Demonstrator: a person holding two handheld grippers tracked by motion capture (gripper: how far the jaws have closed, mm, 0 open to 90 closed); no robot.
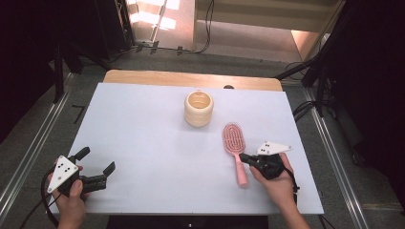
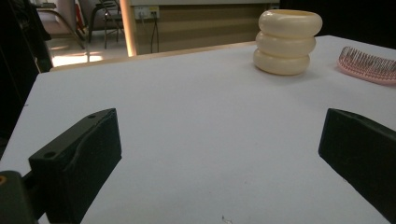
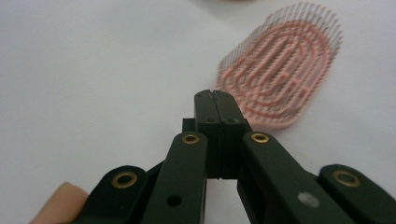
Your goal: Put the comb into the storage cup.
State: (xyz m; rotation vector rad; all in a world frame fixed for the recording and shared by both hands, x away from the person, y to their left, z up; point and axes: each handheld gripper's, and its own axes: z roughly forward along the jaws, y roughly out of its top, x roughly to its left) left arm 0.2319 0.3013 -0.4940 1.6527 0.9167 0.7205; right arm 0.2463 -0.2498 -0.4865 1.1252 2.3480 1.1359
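While the right gripper (image 1: 245,158) sits jaws pressed together beside the pink hairbrush (image 1: 234,144) handle, near the cream holder (image 1: 198,108), it may nudge it; left gripper (image 1: 98,168) spread wide, holding nothing, well apart.

High view overhead facing forward-down; gripper views sit low near table (image 1: 143,138), all sharing the brush (image 1: 234,138).
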